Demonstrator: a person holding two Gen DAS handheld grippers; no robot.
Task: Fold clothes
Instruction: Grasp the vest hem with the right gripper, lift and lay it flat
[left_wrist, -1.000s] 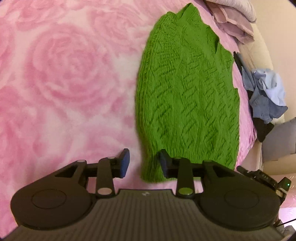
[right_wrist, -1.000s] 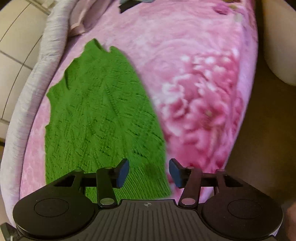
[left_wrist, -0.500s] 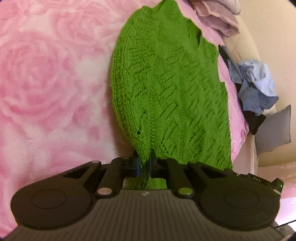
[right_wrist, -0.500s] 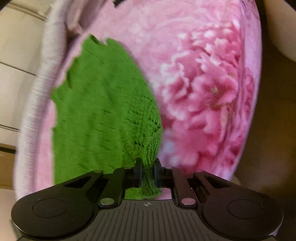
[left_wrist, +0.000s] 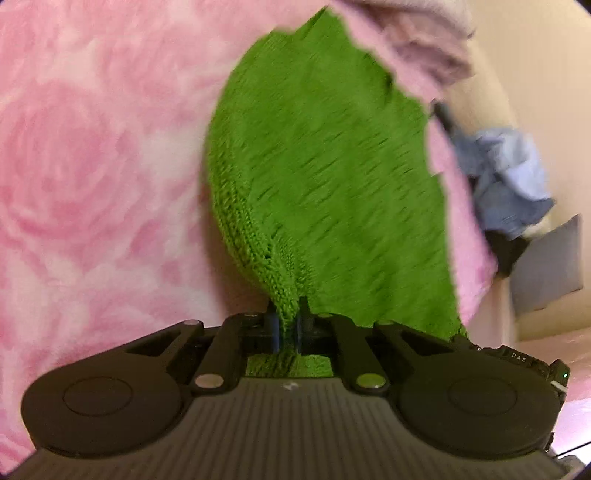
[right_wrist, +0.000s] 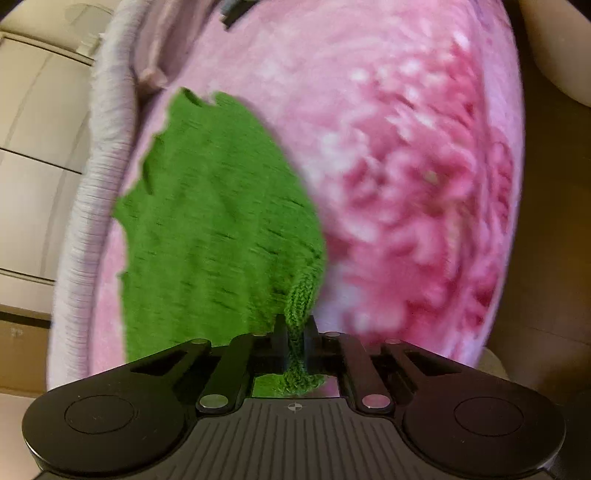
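- Left gripper: jaws, open a second ago, now clamp the green sweater hem.
- Right gripper: likewise clamped on the hem.
- Sweater: on the pink blanket, hem corners now lifted.

The left gripper is matt black plastic. Its body is a wide ribbed grey-black plate with a small pale mark at the top middle. A round housing with a shallow disc recess sits at each side. Two slanted black link bars run up to the fingers, each pinned by a silver round screw head. The fingertips carry blue pads. A small black box at its right edge bears white letters and a green light.

The right gripper has the same build: ribbed plate, crosshair mark, two round housings, silver pins, black fingers.
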